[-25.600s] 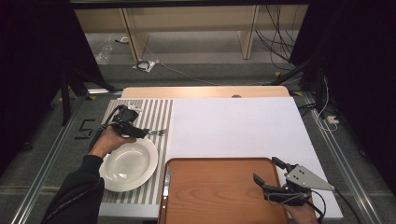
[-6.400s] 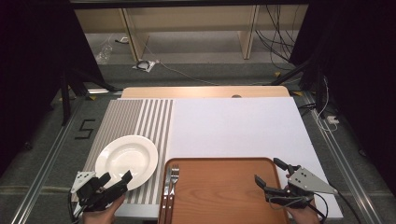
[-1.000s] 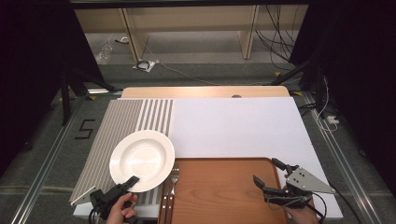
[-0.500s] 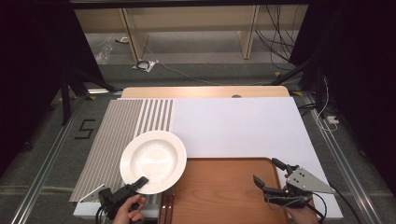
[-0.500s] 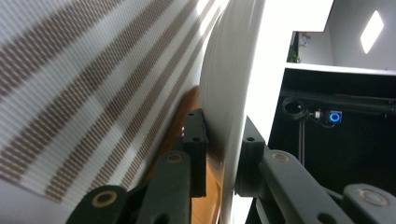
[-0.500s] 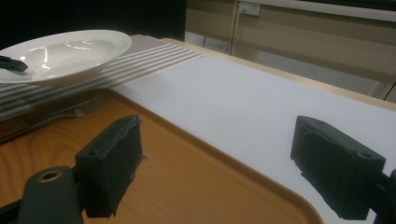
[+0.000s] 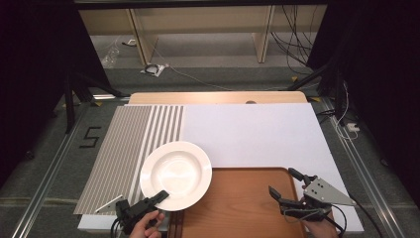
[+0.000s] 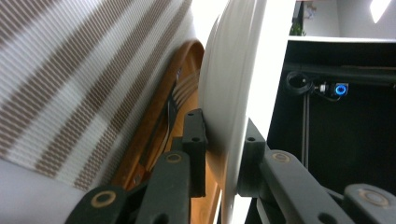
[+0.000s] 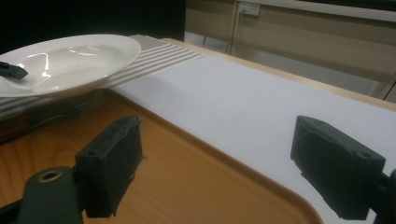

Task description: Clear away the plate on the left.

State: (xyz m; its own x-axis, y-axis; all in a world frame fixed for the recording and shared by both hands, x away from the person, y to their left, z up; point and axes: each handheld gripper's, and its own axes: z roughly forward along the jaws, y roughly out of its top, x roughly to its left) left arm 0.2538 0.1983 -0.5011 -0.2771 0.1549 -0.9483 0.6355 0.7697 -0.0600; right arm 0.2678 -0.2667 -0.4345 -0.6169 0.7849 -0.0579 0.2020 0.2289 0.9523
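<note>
A white plate point(image 7: 176, 173) hangs just above the table, over the seam between the striped placemat point(image 7: 129, 144) and the wooden tray point(image 7: 242, 208). My left gripper point(image 7: 161, 195) is shut on its near rim; in the left gripper view the pads pinch the plate point(image 8: 233, 93) edge-on, one above and one below. A fork point(image 9: 70, 112) lies on the tray's left side under the plate point(image 9: 65, 60). My right gripper point(image 7: 285, 182) stands open over the tray's right end, with nothing between its jaws point(image 9: 215, 158).
A white mat point(image 7: 257, 134) covers the table right of the placemat and behind the tray. A small pale strip point(image 7: 109, 203) lies at the placemat's near edge. Metal rails run along both sides of the table.
My left gripper has carried the plate to the right, from over the placemat to partly over the tray's left edge. The right gripper has stayed where it was.
</note>
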